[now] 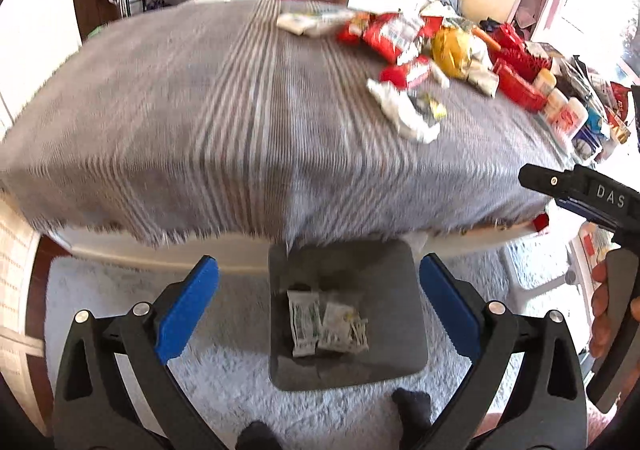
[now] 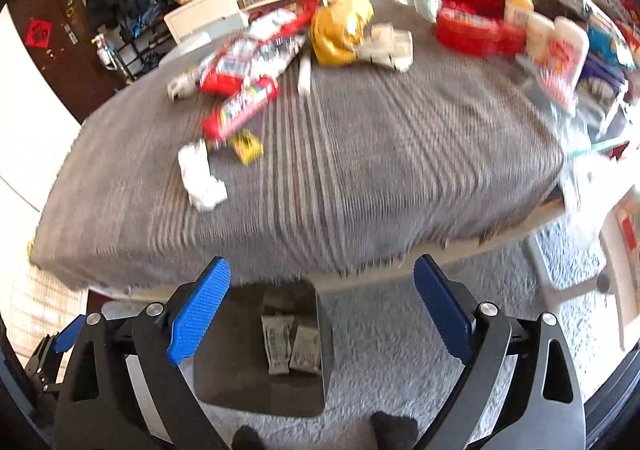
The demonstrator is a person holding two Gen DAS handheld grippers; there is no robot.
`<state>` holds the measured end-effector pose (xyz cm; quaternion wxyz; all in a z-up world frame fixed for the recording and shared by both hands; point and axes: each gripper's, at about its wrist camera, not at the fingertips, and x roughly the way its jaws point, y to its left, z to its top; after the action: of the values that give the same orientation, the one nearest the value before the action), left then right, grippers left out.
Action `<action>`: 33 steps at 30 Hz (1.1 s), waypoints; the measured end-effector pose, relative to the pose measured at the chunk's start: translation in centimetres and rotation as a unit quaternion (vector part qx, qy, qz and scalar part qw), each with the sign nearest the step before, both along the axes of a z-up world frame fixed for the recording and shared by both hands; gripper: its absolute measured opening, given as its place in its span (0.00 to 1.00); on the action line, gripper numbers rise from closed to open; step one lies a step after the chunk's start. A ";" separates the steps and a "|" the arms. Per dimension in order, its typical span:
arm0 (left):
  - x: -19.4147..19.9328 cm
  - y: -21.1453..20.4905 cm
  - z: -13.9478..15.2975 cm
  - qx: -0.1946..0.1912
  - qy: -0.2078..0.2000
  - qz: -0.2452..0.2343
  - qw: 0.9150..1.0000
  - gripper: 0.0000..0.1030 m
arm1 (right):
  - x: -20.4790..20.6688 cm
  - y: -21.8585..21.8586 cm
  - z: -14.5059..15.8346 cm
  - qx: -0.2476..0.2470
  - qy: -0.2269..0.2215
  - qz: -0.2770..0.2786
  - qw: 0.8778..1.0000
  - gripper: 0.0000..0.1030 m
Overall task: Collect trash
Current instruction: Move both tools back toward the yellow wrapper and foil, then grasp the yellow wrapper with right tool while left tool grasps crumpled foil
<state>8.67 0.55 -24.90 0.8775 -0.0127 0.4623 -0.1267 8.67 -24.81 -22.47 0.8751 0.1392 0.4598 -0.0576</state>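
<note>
Trash: wrappers and crumpled paper scattered on the grey-covered table. Dark bin on the carpet below holds two packets. Left gripper and right gripper: jaws wide, empty, above the bin.

Striped woven blanket, fluffy rug

Motion blur smears the striped grey tablecloth and the heap of red and yellow wrappers in both views, so no print on them can be read. The far rim of the dark bin is hidden under the table edge, and the two pale packets inside it are too soft to identify. The right gripper is cut off by the left wrist view's right edge, hiding its fingertips.
</note>
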 end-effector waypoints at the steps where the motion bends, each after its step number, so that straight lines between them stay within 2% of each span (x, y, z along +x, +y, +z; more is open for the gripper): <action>1: 0.3 -0.1 0.1 0.000 -0.002 0.000 1.000 0.93 | 0.5 -0.1 0.5 -0.001 -0.004 0.002 1.000 0.91; 7: 3.4 -0.7 1.9 0.004 -0.019 0.003 1.000 0.92 | 4.3 0.1 2.2 0.000 -0.025 0.016 1.000 0.90; 8: 4.0 -0.8 2.1 0.004 -0.022 0.003 1.000 0.92 | 5.2 0.2 2.1 0.002 -0.027 0.019 0.999 0.87; 10: 4.9 -1.0 2.5 0.006 -0.028 0.002 1.000 0.92 | 6.5 0.4 1.8 0.012 -0.023 0.028 0.999 0.75; 12: 5.9 -1.4 2.6 0.008 -0.031 -0.003 0.999 0.92 | 7.9 0.8 0.9 0.030 -0.011 0.042 0.999 0.55; 15: 6.9 -2.1 2.4 0.007 -0.028 -0.011 1.000 0.92 | 9.9 1.4 -0.5 0.036 0.004 0.053 0.998 0.41; 23: 8.8 -4.5 1.4 0.014 -0.024 -0.042 0.999 0.92 | 12.8 2.8 -2.0 0.028 0.010 0.068 0.997 0.39; 26: 9.2 -5.3 0.9 0.014 -0.021 -0.050 0.998 0.92 | 13.1 3.0 -2.8 0.032 0.018 0.076 0.996 0.30; 29: 9.7 -5.9 0.5 0.014 -0.020 -0.055 0.998 0.92 | 13.2 3.4 -2.7 0.014 0.012 0.084 0.996 0.21; 33: 10.5 -6.8 -0.1 0.007 -0.017 -0.059 0.998 0.92 | 13.2 2.4 -2.6 0.016 0.001 0.083 0.996 0.20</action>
<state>19.21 -6.22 -25.00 0.8765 0.0234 0.4477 -0.1753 21.88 -22.37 -25.09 0.8742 0.1151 0.4712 0.0223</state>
